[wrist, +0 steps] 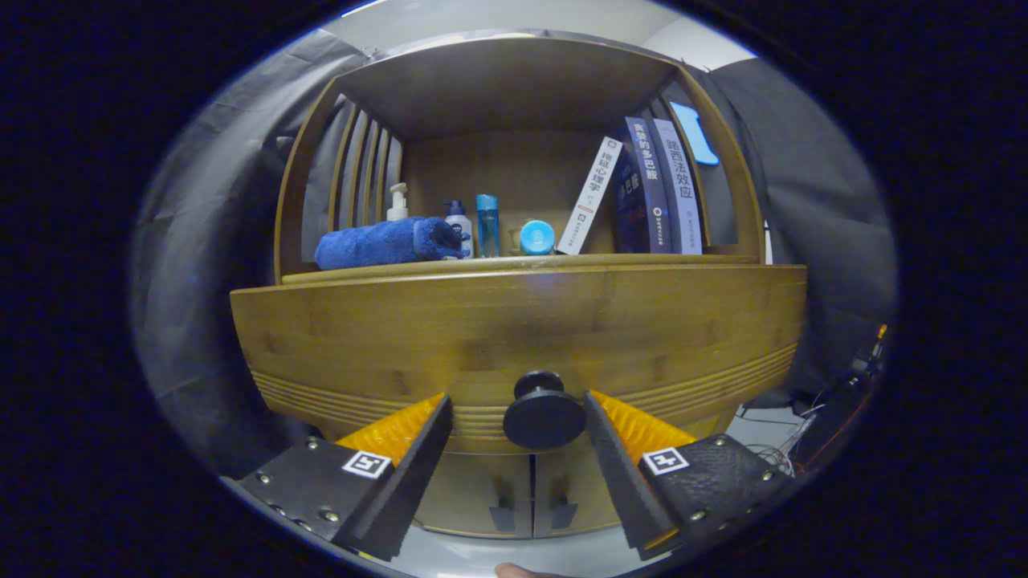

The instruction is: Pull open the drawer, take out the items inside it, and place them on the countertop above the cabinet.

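Observation:
A wooden drawer front [514, 329] spans the cabinet just ahead of me, and I cannot see into it. Its round black knob [544, 416] sits between my two fingers, with a gap on each side. My gripper [518, 417] is open around the knob, touching nothing. Above the drawer runs the countertop [514, 263], a shelf ledge holding a rolled blue towel [385, 242], a pump bottle [397, 202], a small white bottle [458, 225], a tall blue bottle [487, 225] and a blue cap [536, 238].
Several books [654, 189] lean at the right end of the shelf, under a wooden top board [506, 80]. Below the drawer are two cabinet doors [530, 494] with dark handles. Cables [803, 433] lie on the floor to the right. A fingertip [522, 571] shows below the fingers.

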Motion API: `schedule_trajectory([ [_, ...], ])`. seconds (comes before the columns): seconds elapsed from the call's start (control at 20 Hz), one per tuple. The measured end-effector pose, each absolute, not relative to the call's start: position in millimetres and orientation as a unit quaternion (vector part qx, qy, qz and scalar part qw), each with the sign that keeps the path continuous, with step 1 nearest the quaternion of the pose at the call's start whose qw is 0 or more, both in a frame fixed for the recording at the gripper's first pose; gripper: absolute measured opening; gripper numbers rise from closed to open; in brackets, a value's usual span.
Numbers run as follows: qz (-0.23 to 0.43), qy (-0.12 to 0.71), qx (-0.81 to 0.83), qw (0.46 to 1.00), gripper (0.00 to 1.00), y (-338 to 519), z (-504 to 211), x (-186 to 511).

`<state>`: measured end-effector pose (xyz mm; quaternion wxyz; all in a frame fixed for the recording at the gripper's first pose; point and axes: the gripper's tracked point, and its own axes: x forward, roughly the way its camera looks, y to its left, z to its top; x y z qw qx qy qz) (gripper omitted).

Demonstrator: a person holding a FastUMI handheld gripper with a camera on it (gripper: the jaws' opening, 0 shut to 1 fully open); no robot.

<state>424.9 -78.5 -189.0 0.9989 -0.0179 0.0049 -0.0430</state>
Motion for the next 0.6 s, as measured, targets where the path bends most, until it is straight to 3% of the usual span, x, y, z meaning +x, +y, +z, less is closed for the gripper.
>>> schedule_trajectory([
  [0.6,-0.051,-0.038,-0.014,0.998,0.98,-76,-189,463],
])
